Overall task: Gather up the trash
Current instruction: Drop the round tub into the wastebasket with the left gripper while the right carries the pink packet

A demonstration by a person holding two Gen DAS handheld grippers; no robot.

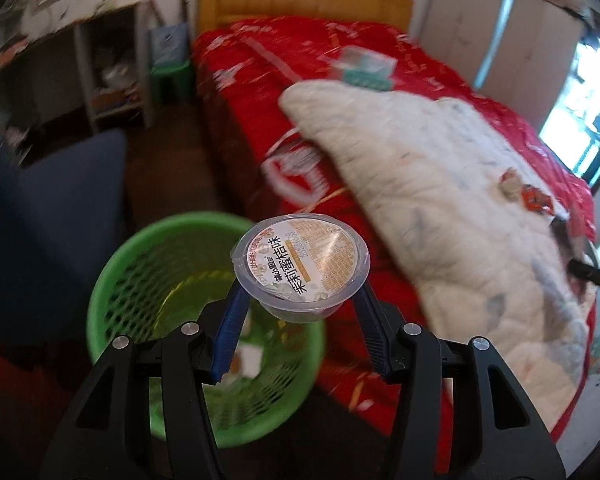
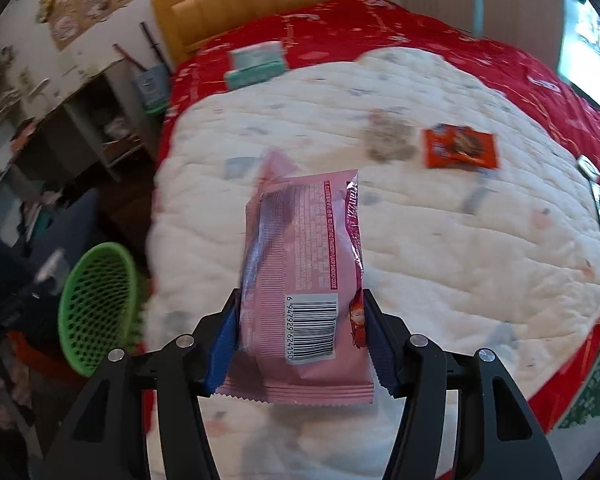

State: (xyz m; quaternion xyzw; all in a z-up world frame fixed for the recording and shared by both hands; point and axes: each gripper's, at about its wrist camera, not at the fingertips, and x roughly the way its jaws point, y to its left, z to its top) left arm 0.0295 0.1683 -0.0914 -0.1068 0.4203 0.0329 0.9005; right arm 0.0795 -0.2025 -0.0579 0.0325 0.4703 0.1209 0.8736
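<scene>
My left gripper point(image 1: 300, 300) is shut on a clear plastic jelly cup point(image 1: 302, 264) with a printed lid, held above the right rim of a green mesh trash basket point(image 1: 112, 280) on the floor. My right gripper point(image 2: 300, 312) is shut on a pink snack wrapper point(image 2: 300, 264) with a barcode, held above the white quilt point(image 2: 460, 240) on the bed. The basket also shows in the right wrist view point(image 2: 96, 308), low at the left. An orange wrapper point(image 2: 460, 148) and a crumpled grey scrap point(image 2: 388, 140) lie on the quilt beyond the pink wrapper.
The bed has a red cover point(image 1: 252, 92) and a wooden headboard point(image 2: 260, 4). A teal tissue pack point(image 2: 256, 64) lies near the pillow end. A dark blue chair point(image 1: 60, 200) stands left of the basket. Cluttered shelves point(image 1: 108, 76) line the far wall.
</scene>
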